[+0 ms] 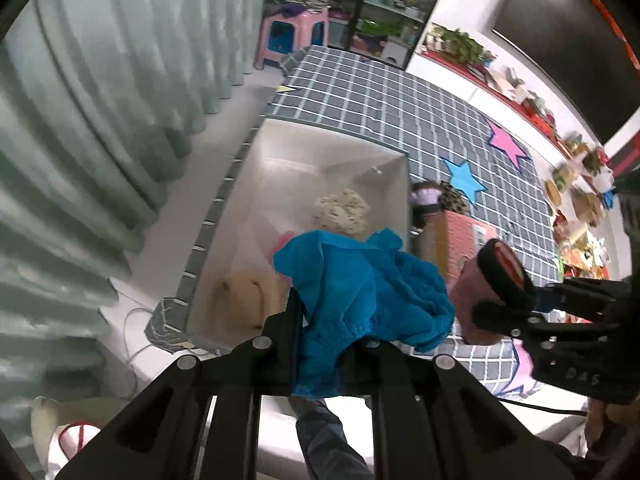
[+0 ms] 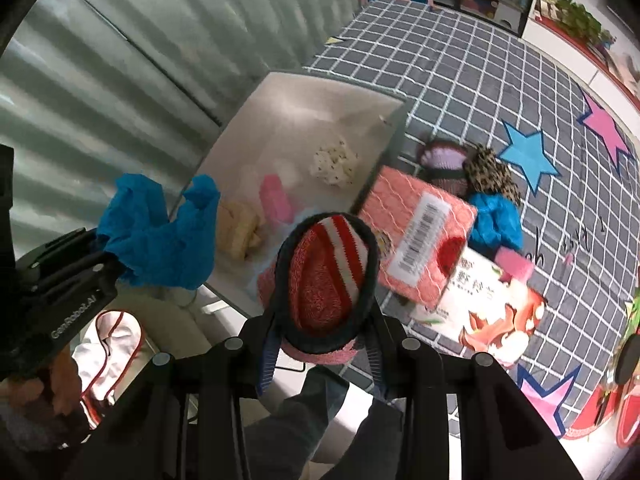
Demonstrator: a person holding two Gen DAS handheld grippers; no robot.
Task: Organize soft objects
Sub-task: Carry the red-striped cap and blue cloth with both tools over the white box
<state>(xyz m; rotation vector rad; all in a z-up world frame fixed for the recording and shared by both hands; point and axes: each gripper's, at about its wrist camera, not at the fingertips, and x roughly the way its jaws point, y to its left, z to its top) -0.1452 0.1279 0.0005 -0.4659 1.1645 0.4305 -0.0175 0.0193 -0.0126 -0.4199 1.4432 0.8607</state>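
Observation:
My left gripper (image 1: 332,320) is shut on a crumpled blue cloth (image 1: 360,300), which hangs over the near end of the white box (image 1: 328,136). From the right wrist view the same cloth (image 2: 160,236) bunches at the left gripper (image 2: 104,260), beside the box's near left wall. My right gripper (image 2: 326,320) is shut on a pink slipper (image 2: 328,276) with a dark rim and a red-and-white striped inside, held above the box's near right corner. Inside the box (image 2: 288,96) lie a speckled white cloth (image 2: 334,162), a pink piece (image 2: 276,198) and a beige piece (image 2: 240,228).
On the checked tablecloth (image 2: 480,80) right of the box sit a pink net-wrapped pack (image 2: 420,236), a printed tissue pack (image 2: 492,312), a purple slipper (image 2: 444,160), a leopard-print piece (image 2: 492,176) and another blue cloth (image 2: 496,220). A grey-green curtain (image 1: 100,120) hangs left.

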